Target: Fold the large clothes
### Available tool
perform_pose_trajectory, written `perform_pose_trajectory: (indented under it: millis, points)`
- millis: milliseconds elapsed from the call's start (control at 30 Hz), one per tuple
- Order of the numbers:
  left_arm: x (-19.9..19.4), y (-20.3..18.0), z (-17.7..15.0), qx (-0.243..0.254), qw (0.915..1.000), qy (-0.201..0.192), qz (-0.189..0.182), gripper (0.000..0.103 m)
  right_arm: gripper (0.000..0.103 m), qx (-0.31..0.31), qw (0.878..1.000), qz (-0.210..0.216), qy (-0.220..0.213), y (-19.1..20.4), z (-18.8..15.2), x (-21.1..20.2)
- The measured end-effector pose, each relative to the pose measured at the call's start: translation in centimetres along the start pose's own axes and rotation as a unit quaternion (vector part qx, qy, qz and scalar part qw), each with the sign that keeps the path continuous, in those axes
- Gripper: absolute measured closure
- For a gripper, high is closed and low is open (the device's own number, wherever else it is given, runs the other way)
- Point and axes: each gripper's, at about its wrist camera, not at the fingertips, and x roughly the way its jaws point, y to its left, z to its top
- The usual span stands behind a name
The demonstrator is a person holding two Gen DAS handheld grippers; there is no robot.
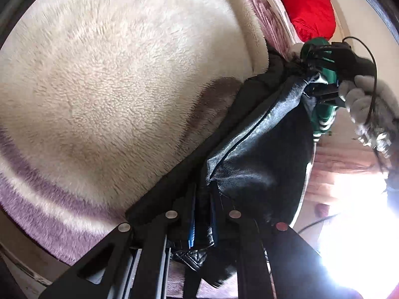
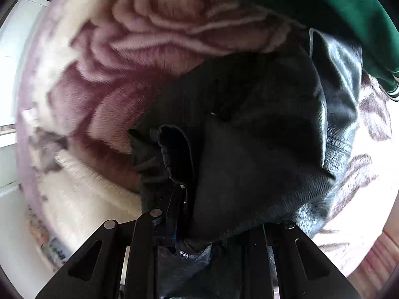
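A black leather jacket (image 1: 254, 149) hangs stretched between my two grippers above a fleecy blanket (image 1: 112, 87). My left gripper (image 1: 202, 224) is shut on one end of the jacket, the leather bunched between its fingers. My right gripper (image 1: 321, 84) shows at the upper right of the left wrist view, held by a white-gloved hand (image 1: 359, 97), shut on the jacket's other end. In the right wrist view the jacket (image 2: 249, 137) fills the centre, its dark lining outward, pinched in my right gripper (image 2: 179, 219).
The blanket is cream with purple roses (image 2: 149, 37) and a purple border (image 1: 37, 199). A red garment (image 1: 306, 2) lies at the far end. A green sleeve (image 2: 349, 25) of the person is close above. Wooden floor (image 1: 349, 169) lies beyond the bed edge.
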Motion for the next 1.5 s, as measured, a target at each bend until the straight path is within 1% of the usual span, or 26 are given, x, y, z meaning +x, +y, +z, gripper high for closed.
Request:
perform_pose_trajectory:
  millis: [33,67,100,233,267,300,333,367,467,567,600,667,733,767,867,900,967,1067,1133,1167,1233,1333,1400,1433,1467,1500]
  points:
    - [-0.1,0.2,0.4,0.003,0.9999,0.009,-0.006,0.095,0.057,-0.011,1.0,0.009,0.005,0.3,0.0,-0.1]
    - [0.0,0.3,0.6,0.006,0.9997,0.017,-0.014,0.094,0.038,-0.019,0.999,0.029,0.008,0.3,-0.1,-0.5]
    - [-0.3,0.3,0.6,0.007,0.9992,0.027,-0.028,0.091,0.027,-0.031,0.997,0.074,0.011,-0.1,-0.5,-1.4]
    - [-1.7,0.4,1.0,0.005,0.9983,0.045,-0.036,0.081,0.027,-0.033,0.979,0.199,0.009,-4.4,-3.8,-5.7]
    - [-2.3,0.1,1.1,0.008,0.9981,0.044,-0.041,0.068,0.027,-0.026,0.978,0.209,0.002,-6.0,-4.7,-6.6]
    - [-2.8,0.1,1.2,0.01,0.9982,0.041,-0.042,0.042,0.027,-0.018,0.977,0.213,-0.005,-8.0,-5.9,-7.4]
    - [-2.9,0.1,1.1,0.013,0.9983,0.037,-0.043,0.034,0.027,-0.006,0.978,0.209,-0.009,-10.3,-7.4,-7.8]
    - [-2.9,-0.2,0.9,0.018,0.998,0.034,-0.05,0.032,0.027,0.004,0.979,0.204,-0.012,-11.9,-8.3,-7.9]
    - [-0.8,-0.6,0.3,0.031,0.9984,0.046,-0.009,0.032,0.027,0.06,0.981,0.184,-0.004,-17.7,-13.6,-5.6]
    - [1.1,-2.2,1.4,0.042,0.998,0.029,0.038,0.034,0.027,0.109,0.967,0.217,0.072,-21.6,-20.8,0.2]
    - [1.2,-2.6,1.4,0.053,0.9966,0.023,0.059,0.049,0.027,0.125,0.957,0.239,0.104,-22.1,-23.5,2.7]
    - [1.3,-3.4,1.5,0.077,0.9892,0.015,0.123,0.083,0.027,0.139,0.945,0.268,0.125,-22.1,-27.2,5.9]
    - [0.8,-3.4,1.6,0.076,0.9886,0.012,0.13,0.088,0.032,0.153,0.937,0.295,0.112,-21.7,-29.5,7.3]
    - [0.3,-3.2,1.7,0.07,0.9885,0.007,0.134,0.094,0.05,0.153,0.933,0.308,0.107,-21.5,-30.4,7.6]
    - [-1.9,-2.6,2.1,0.055,0.9905,-0.007,0.126,0.094,0.054,0.133,0.935,0.316,0.091,-20.8,-32.2,7.5]
    - [-3.0,-2.5,2.1,0.052,0.9897,-0.018,0.132,0.094,0.051,0.149,0.928,0.33,0.086,-21.3,-32.9,7.5]
    - [-4.9,-1.3,1.7,0.04,0.9913,-0.021,0.123,0.094,0.051,0.196,0.898,0.385,0.085,-22.8,-34.1,7.8]
    - [-5.4,-0.6,0.8,-0.014,0.9978,0.001,0.065,0.088,0.042,0.242,0.875,0.413,0.08,-24.8,-35.2,8.4]
    - [-3.7,-0.6,0.0,-0.055,0.998,0.021,0.022,0.052,0.042,0.284,0.847,0.441,0.08,-26.4,-35.8,9.6]
    - [-2.7,-0.4,-0.6,-0.072,0.997,0.028,0.003,0.023,0.042,0.304,0.833,0.454,0.083,-26.6,-35.7,10.1]
    - [-0.6,-0.6,-1.5,-0.099,0.9939,0.038,-0.031,0.022,0.042,0.345,0.805,0.475,0.09,-28.0,-36.2,11.2]
    - [2.2,0.3,-2.3,-0.152,0.9871,0.034,-0.037,0.022,0.042,0.395,0.771,0.49,0.101,-28.7,-37.3,13.0]
    - [2.7,0.3,-2.1,-0.173,0.9848,0.0,-0.014,0.03,0.042,0.411,0.755,0.5,0.098,-28.7,-37.9,13.8]
    - [2.3,0.1,-2.2,-0.178,0.9838,-0.021,0.003,0.043,0.042,0.419,0.747,0.508,0.096,-28.7,-38.2,14.2]
    - [1.7,-0.3,-2.3,-0.174,0.9838,-0.038,0.018,0.084,0.042,0.423,0.742,0.512,0.094,-29.1,-38.3,14.4]
    - [0.6,-0.5,-2.3,-0.169,0.9837,-0.054,0.031,0.1,0.042,0.431,0.734,0.518,0.088,-29.2,-38.4,14.6]
